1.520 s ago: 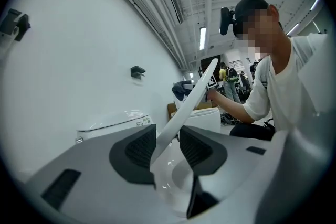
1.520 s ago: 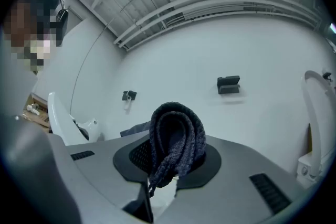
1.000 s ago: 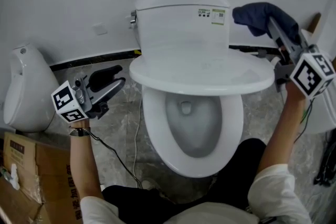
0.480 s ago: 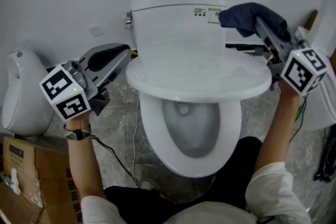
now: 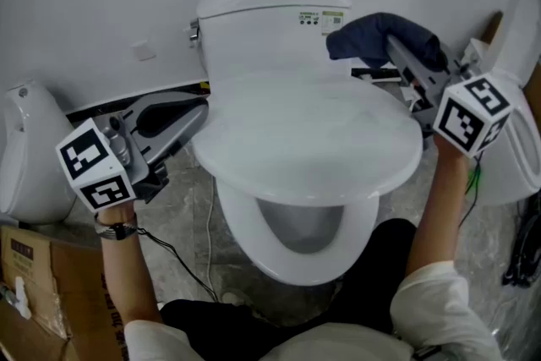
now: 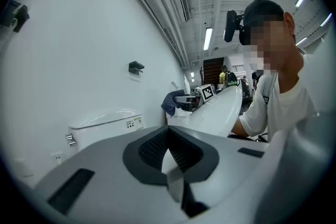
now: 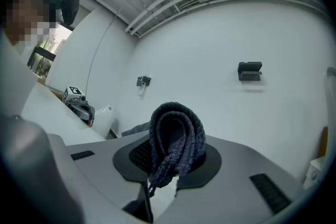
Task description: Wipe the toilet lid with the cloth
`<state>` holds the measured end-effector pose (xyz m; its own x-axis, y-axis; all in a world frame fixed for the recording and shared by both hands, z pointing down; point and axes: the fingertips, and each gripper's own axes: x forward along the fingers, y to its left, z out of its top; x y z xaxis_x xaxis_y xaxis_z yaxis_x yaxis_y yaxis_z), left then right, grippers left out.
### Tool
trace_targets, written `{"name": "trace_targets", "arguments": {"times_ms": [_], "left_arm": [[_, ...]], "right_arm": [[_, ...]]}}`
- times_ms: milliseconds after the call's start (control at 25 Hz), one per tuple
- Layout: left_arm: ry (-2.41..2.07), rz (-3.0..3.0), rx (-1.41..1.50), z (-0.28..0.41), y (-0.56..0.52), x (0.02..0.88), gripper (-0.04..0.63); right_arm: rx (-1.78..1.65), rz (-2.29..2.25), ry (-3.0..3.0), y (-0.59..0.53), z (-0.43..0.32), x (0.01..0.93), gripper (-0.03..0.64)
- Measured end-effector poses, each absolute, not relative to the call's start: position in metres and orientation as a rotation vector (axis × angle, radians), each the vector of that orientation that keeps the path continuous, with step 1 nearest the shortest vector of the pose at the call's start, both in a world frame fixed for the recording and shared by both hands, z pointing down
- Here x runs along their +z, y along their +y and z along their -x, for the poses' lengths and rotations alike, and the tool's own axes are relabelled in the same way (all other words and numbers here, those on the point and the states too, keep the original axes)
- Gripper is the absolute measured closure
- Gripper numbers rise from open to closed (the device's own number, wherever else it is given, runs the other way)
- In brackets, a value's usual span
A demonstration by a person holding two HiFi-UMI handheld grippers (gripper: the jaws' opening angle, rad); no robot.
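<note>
Left of the toilet lid (image 5: pixel 308 139), the left gripper (image 5: pixel 191 112) is a pale grey shell with black ribbed pads (image 6: pixel 185 150). It carries a cube (image 5: pixel 91 166) of black-and-white square markers. A thin black cable (image 5: pixel 182 259) trails from it, and a dark band (image 5: pixel 114 231) circles that wrist. Right of the lid, the right gripper (image 5: pixel 397 51) has the same grey shell and marker cube (image 5: pixel 469 116), with a greenish wire (image 5: pixel 475 178) beneath. The person wears a white short-sleeved shirt (image 5: pixel 435 300) and dark trousers (image 5: pixel 380 265).
</note>
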<state>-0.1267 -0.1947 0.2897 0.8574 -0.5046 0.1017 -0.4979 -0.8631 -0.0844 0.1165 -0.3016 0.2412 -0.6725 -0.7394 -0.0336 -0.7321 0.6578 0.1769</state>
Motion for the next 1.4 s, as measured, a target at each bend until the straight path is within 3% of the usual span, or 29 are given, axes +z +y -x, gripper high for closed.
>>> {"name": "trace_targets", "arguments": {"times_ms": [1400], "left_arm": [[0.495,3.065,-0.384,0.115,-0.148,0.348,0.595]], "right_arm": [[-0.218,-1.208,-2.84,-0.273,-0.121,0.293,0.528]]}}
